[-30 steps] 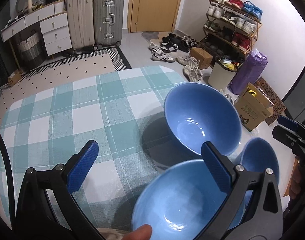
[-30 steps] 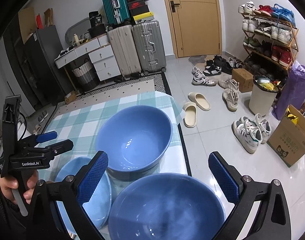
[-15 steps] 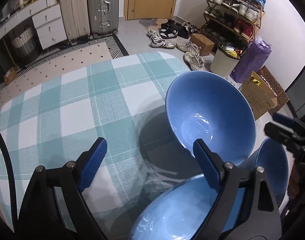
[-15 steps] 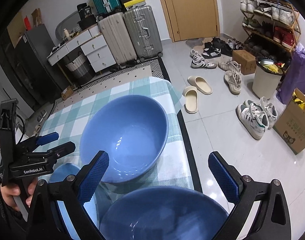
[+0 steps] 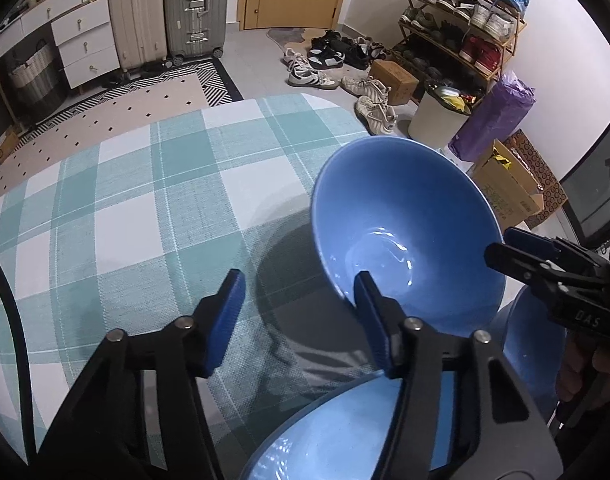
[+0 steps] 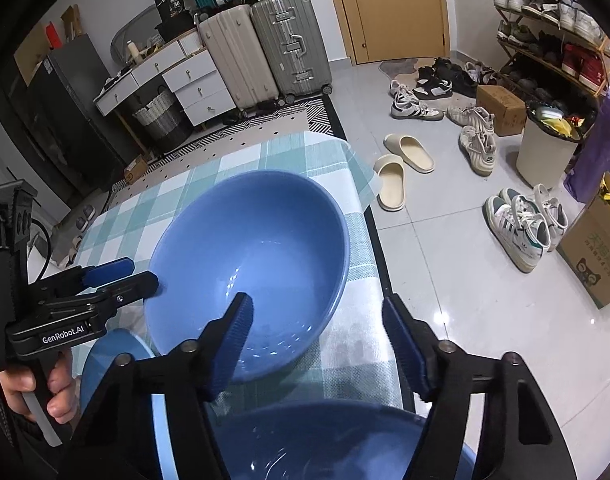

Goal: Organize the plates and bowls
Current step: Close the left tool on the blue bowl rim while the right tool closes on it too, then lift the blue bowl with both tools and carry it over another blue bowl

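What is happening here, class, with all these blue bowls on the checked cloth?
A person holds a pair of tongs in each hand over a table with a checked cloth. Both the left tongs and right tongs have just been closing around the near rim of the big blue bowl, not yet gripping it. Two more blue dishes sit nearer.

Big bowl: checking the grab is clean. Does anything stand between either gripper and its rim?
Nothing visible does. The left gripper and right gripper have just been closing, each with jaws astride the big bowl rim, pads not clearly pressing.
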The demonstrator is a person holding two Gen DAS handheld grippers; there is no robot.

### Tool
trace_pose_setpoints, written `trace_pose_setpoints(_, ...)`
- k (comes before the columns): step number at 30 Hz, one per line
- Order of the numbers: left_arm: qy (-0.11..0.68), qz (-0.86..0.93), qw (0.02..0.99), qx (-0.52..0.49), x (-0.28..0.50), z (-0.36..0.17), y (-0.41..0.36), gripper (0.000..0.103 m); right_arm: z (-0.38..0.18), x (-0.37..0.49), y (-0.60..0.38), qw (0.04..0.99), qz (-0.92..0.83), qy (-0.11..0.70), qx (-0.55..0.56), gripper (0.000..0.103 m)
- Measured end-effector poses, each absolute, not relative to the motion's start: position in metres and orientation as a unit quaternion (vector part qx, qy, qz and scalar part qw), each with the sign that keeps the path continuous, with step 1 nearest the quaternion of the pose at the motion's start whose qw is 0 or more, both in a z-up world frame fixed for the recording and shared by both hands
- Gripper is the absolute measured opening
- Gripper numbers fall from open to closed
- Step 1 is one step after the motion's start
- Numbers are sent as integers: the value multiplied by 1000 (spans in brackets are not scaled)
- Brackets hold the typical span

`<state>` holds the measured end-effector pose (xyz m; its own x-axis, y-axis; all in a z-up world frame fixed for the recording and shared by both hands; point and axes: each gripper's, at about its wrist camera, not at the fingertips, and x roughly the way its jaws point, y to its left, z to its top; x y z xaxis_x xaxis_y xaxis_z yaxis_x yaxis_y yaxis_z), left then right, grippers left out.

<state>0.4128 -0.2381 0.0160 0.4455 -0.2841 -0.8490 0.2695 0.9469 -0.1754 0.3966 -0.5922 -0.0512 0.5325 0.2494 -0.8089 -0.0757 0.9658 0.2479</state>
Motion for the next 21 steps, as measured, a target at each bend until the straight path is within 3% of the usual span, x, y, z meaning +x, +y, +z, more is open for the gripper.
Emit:
trace_pose_setpoints(5,501,-174,848,-7,412,17,-245,29,-53,398,-591,871,91,474,91,50)
trace_pose_setpoints(11,500,-184,846,-5,411,17,-251,14,-57,397,-588,871,94,477,78,25)
trace_pose_setpoints(21,489,-184,852,-6,410,21,-252,13,-54,396,-588,875,87,471,75,21)
